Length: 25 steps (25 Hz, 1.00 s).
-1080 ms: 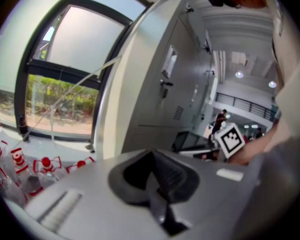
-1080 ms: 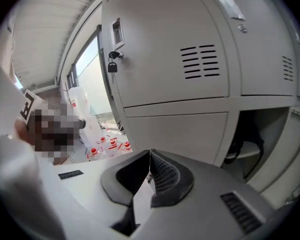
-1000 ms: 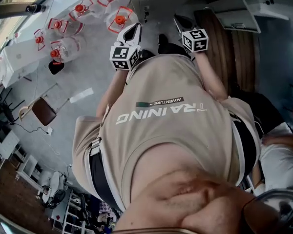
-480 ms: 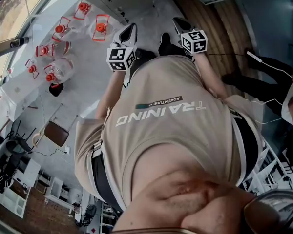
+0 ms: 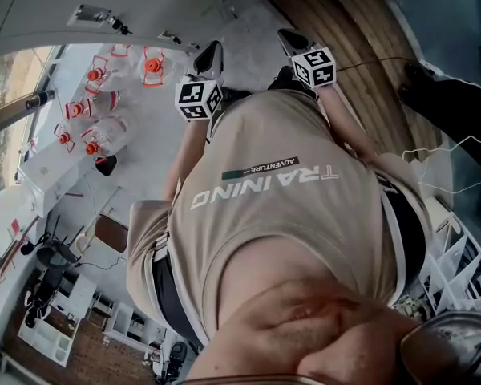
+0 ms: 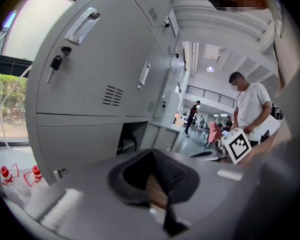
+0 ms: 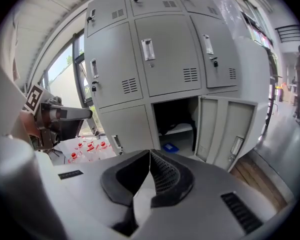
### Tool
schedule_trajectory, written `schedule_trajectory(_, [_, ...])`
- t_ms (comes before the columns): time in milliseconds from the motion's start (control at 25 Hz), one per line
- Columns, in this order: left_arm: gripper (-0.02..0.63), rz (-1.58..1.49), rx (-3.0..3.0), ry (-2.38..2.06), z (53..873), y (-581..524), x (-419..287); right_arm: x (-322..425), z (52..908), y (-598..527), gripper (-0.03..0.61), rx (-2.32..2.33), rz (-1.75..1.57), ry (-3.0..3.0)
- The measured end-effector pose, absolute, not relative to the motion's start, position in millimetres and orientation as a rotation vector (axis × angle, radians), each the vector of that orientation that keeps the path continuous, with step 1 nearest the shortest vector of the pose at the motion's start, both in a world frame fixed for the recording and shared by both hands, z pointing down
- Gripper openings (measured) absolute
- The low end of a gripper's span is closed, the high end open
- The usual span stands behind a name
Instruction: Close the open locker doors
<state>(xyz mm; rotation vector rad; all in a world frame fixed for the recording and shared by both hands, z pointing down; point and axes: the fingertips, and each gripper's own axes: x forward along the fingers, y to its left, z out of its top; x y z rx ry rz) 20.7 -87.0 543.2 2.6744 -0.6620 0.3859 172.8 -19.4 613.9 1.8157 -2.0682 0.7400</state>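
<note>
The grey lockers [image 7: 165, 59] fill the right gripper view. One lower compartment [image 7: 175, 121] stands open, its door [image 7: 230, 134] swung out to the right, with a small blue object on its floor. My right gripper [image 7: 150, 154] points at that opening from some distance away, jaws shut on nothing. In the left gripper view the lockers [image 6: 90, 79] run along the left, with the dark open compartment [image 6: 132, 136] low down. My left gripper [image 6: 152, 154] is shut and empty too. In the head view both grippers, the left gripper [image 5: 211, 54] and the right gripper [image 5: 293, 38], are held in front of the person's chest.
Several water bottles with red caps [image 5: 96, 111] stand on the floor to the left. A brown chair [image 5: 112, 233] sits behind them. A wooden floor strip [image 5: 361, 54] runs at the right. Other people [image 6: 250, 104] stand farther down the hall.
The head view has swung round: bottles and floor slid left and down, and the wooden strip moved to the upper right. Both grippers stay before the chest, still shut.
</note>
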Motion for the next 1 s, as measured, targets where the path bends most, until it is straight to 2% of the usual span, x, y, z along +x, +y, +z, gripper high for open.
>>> schedule_trajectory(480, [0.000,0.467,2.730,-0.501,557.9,-28.5,197.6,333.6,655.1,75.9,0.014,1.958,0.840,-1.969])
schedule_trajectory(1000, [0.000,0.514,2.783,-0.281,574.1,-28.0,283.4,410.4,661.8,82.2,0.014,2.146,0.870,-1.832])
